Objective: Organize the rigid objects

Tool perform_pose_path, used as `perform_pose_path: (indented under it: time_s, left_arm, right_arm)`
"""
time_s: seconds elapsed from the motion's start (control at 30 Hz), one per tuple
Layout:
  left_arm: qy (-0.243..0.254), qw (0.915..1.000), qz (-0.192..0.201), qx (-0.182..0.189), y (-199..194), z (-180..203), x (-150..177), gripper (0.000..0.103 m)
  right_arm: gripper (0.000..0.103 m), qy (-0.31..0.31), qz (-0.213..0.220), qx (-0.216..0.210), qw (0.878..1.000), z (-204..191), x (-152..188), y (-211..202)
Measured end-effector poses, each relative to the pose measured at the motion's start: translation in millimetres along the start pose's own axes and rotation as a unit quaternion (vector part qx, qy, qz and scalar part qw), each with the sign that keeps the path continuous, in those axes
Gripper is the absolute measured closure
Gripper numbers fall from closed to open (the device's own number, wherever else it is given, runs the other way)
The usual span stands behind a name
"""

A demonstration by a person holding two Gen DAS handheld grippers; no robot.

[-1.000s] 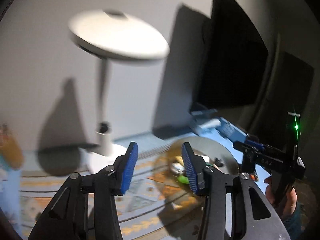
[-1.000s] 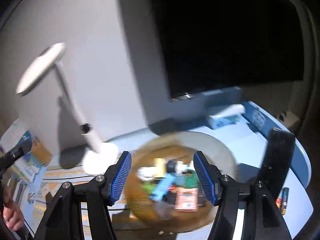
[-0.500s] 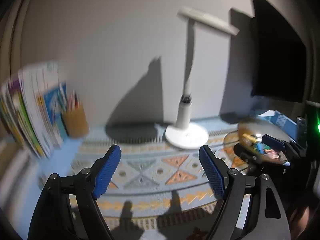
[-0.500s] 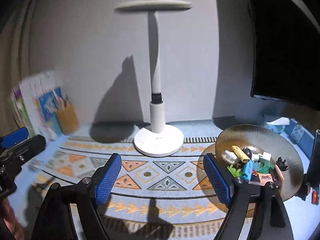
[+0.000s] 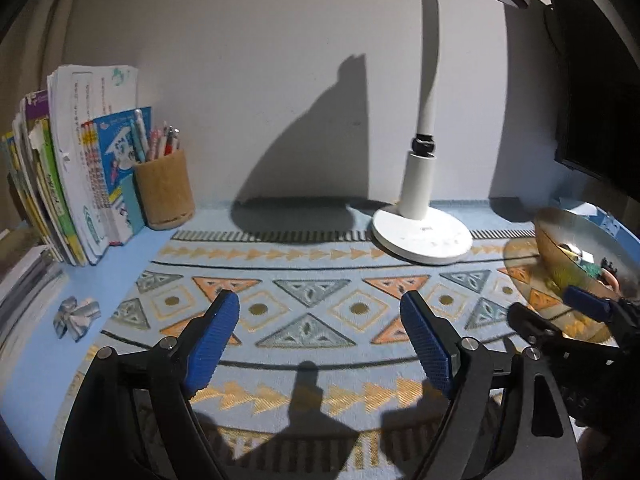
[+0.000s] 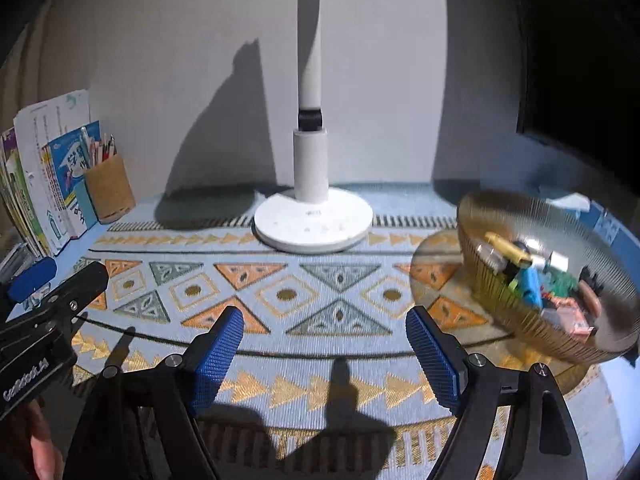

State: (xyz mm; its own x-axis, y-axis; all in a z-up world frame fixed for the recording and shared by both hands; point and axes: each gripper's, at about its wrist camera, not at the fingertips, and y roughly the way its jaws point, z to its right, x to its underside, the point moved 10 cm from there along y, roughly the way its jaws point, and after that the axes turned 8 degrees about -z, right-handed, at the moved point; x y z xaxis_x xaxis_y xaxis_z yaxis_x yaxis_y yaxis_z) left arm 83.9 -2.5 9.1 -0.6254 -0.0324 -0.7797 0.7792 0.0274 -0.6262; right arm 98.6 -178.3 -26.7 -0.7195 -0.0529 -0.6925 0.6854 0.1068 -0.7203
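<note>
A ribbed amber glass bowl (image 6: 504, 312) stands at the right on the patterned mat (image 6: 288, 292) and holds several small toys, among them a blue piece (image 6: 530, 286) and a yellow one (image 6: 508, 248). The bowl also shows at the right edge of the left wrist view (image 5: 560, 264). My left gripper (image 5: 320, 344) is open and empty above the mat's middle. My right gripper (image 6: 324, 354) is open and empty over the mat, left of the bowl. A small silvery object (image 5: 76, 316) lies on the blue table at the left.
A white desk lamp (image 6: 312, 220) stands at the back middle. A cork pen cup (image 5: 162, 190) and a row of books (image 5: 68, 184) stand at the back left. A dark monitor (image 6: 580, 60) hangs at the back right.
Both grippers have swung left and down from the bowl and the monitor. They now face the mat and the lamp. The left gripper's jaws have opened wider.
</note>
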Motion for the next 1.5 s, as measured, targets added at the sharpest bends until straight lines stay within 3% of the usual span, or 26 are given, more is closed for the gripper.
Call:
perform_pose_path:
  time_s: [0.1, 0.27, 0.6, 1.5]
  left_arm:
    - [0.000, 0.9998, -0.015, 0.012, 4.4, 1.4, 5.2, 0.018]
    - [0.011, 0.9999, -0.011, 0.002, 1.0, 3.8, 6.8, 0.017]
    - [0.022, 0.9997, -0.011, -0.003, -3.4, 6.2, 8.6, 0.003]
    - [0.017, 0.9991, -0.034, 0.020, -2.5, 9.8, 14.0, 0.002]
  right_arm:
    - [0.020, 0.008, 0.001, -0.005, 1.000, 3.3, 0.5, -1.8]
    - [0.019, 0.017, -0.015, -0.014, 1.000, 5.2, 3.9, 3.4]
    - [0.014, 0.015, -0.031, -0.015, 0.999, 1.4, 7.5, 8.2]
    - [0.011, 0.015, -0.049, -0.016, 0.999, -1.3, 11.0, 15.4]
